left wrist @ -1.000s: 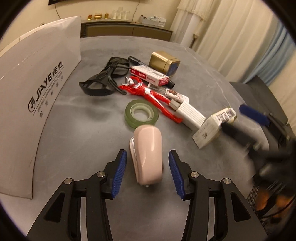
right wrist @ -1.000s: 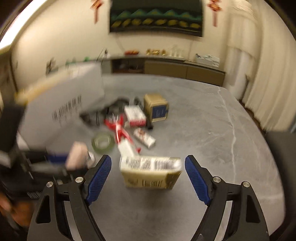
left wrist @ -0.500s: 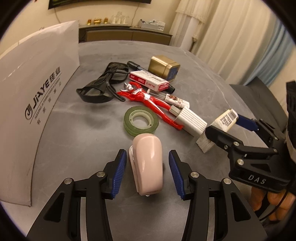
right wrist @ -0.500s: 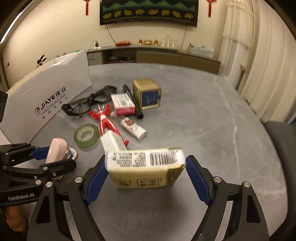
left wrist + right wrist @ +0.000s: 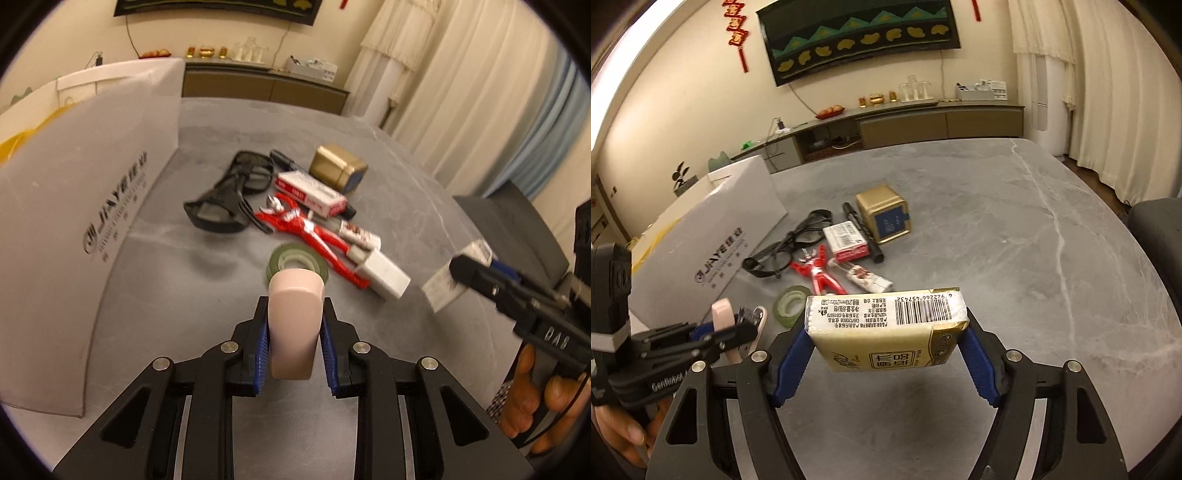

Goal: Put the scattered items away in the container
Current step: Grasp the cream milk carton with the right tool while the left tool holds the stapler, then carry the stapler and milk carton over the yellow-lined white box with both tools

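I am gripping with both tools at once: the left gripper (image 5: pixel 291 350) is clamping its blue pads against the two flat sides of the pink stapler (image 5: pixel 293 326), and the right gripper (image 5: pixel 886 354) is pinching the yellow tissue pack (image 5: pixel 886 328) by its short ends, jaws spread fairly wide to span it. Both things are hanging above the grey table (image 5: pixel 1015 240), on the near side of the white box (image 5: pixel 74 206), which I am taking for the container. The stapler looks to me like hard, smooth plastic, light but a bit slippery, so I am judging the broad flanks the right place to squeeze; the pack is soft and wrapped in film, likely to buckle if pressed harder, so its ends are the safest hold. The left tool is pointing level, with the box wall just to its left; the right tool is angling slightly down, and the person's fingers are showing under each handle. Farther out from the box, the green tape roll (image 5: pixel 297 260), red pliers (image 5: pixel 314 236), black glasses (image 5: pixel 229 199), red-and-white carton (image 5: pixel 310 192) and gold tin (image 5: pixel 338 170) are lying clustered, waiting.
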Demonstrator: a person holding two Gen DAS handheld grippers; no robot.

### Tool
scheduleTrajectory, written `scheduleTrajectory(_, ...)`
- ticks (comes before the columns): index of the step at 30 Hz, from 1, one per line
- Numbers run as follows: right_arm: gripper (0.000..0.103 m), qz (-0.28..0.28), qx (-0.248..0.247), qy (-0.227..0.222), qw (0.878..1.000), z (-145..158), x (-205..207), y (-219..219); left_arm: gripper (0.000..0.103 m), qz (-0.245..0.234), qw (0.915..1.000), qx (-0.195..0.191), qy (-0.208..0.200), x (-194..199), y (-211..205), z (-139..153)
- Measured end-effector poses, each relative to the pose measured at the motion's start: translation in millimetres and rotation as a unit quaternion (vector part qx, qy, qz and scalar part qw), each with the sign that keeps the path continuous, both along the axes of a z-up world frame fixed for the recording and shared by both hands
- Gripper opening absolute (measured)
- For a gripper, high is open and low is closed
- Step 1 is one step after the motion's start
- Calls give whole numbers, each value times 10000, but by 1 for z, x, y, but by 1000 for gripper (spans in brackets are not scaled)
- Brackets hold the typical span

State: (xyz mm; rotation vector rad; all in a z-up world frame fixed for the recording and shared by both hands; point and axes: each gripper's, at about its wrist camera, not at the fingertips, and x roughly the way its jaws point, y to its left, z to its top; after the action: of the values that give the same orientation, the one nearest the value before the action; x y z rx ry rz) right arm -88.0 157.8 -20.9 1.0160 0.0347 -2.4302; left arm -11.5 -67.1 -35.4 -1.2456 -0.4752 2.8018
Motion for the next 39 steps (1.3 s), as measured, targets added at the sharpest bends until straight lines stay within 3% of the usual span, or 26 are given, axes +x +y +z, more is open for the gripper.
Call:
scheduleTrajectory(11,75,314,-68,172,9993,17,21,-22,26,213,9975,135,667,19,-23,53)
scheduleTrajectory(18,75,800,-407,952,9914,63,51,-55,26,437,9935,76,1045,38,-39,91)
scheduleTrajectory(28,75,1571,-830,1323,9752,122,62,-95,26,867,9901,-140,1093,47,-74,136)
scheduleTrajectory(33,75,1920,-1126,1342,9656,161,59,-112,26,1126,9897,-134,872,42,-109,151)
scheduleTrajectory(39,75,2333,-1398,1231,9544,216,43,-142,26,1363,9856,-557,830,35,-140,169)
